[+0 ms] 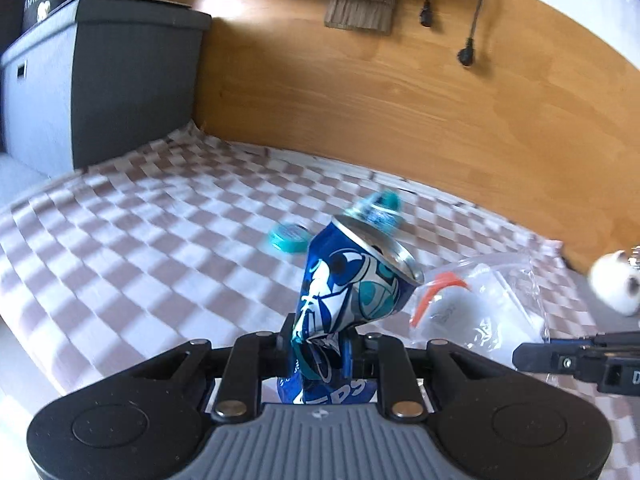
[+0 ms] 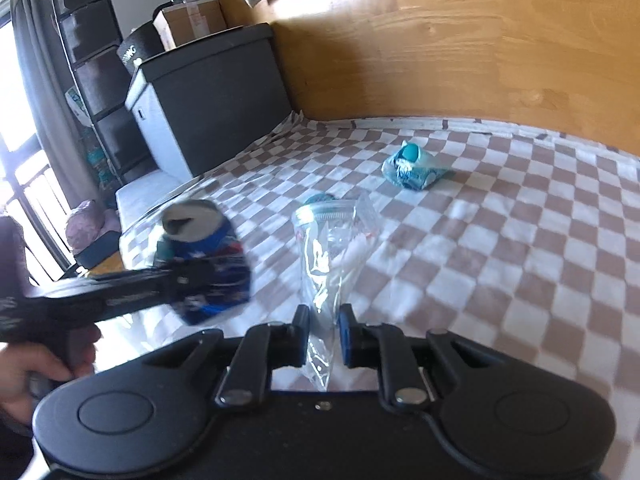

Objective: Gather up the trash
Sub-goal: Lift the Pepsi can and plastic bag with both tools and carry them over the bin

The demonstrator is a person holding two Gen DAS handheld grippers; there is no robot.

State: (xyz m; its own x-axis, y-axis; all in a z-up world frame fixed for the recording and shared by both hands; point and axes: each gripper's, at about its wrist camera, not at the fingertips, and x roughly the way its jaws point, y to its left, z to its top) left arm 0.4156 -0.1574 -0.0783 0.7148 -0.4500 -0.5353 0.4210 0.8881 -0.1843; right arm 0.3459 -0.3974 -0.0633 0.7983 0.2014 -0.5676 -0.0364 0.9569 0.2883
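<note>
My left gripper (image 1: 316,344) is shut on a crushed blue Pepsi can (image 1: 348,280) and holds it above the checkered cloth (image 1: 140,232). The can also shows in the right wrist view (image 2: 208,256), held at the left. My right gripper (image 2: 324,332) is shut on a clear plastic bag (image 2: 332,248); the bag stands up with its mouth open. The bag also shows in the left wrist view (image 1: 480,300), just right of the can. A crumpled teal wrapper (image 2: 412,166) and a teal lid (image 1: 286,236) lie on the cloth further off.
A dark grey storage box (image 1: 104,80) stands at the cloth's far left corner with cartons on it. A wooden floor (image 1: 400,100) lies beyond the cloth, with black cables (image 1: 466,56). A white round object (image 1: 616,280) shows at the right edge.
</note>
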